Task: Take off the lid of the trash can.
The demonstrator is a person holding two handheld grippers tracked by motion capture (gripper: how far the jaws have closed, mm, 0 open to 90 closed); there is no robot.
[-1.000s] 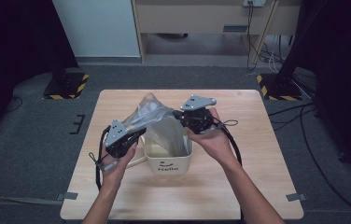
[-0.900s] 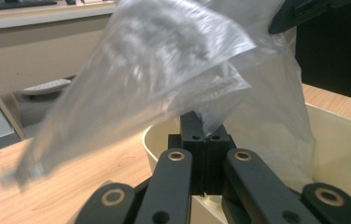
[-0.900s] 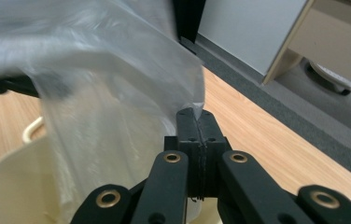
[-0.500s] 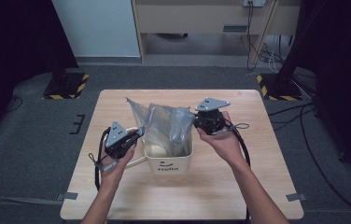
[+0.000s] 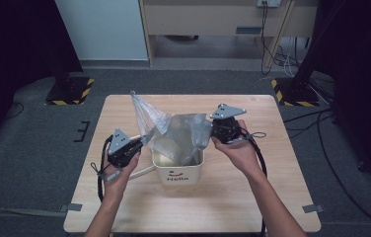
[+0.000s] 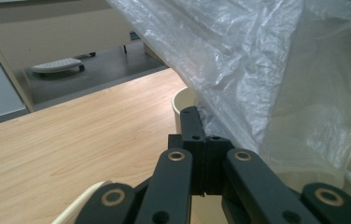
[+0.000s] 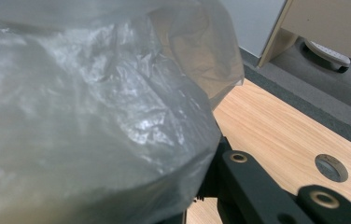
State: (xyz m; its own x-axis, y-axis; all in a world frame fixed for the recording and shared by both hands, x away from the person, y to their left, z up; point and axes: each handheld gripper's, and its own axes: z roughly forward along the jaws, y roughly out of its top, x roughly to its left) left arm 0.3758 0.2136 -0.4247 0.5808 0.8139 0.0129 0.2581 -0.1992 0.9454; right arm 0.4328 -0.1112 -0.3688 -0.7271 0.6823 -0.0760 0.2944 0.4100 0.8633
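Overhead, crinkled translucent bag (image 5: 173, 133), cream bin (image 5: 179, 170)

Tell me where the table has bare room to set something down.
Free: the near table strip in front of the bin, and both far corners beside the bag. Crowded: the middle, where the left gripper and right gripper flank the bin.

The middle of the surface (image 5: 124, 212) is taken by the cream bucket (image 5: 179, 170), and its mouth is covered by the raised plastic bag (image 5: 173, 131) — passage from above is blocked there. Bare wood is left at the far edge, the near edge and both sides — a hand-held gripper can be passed there.
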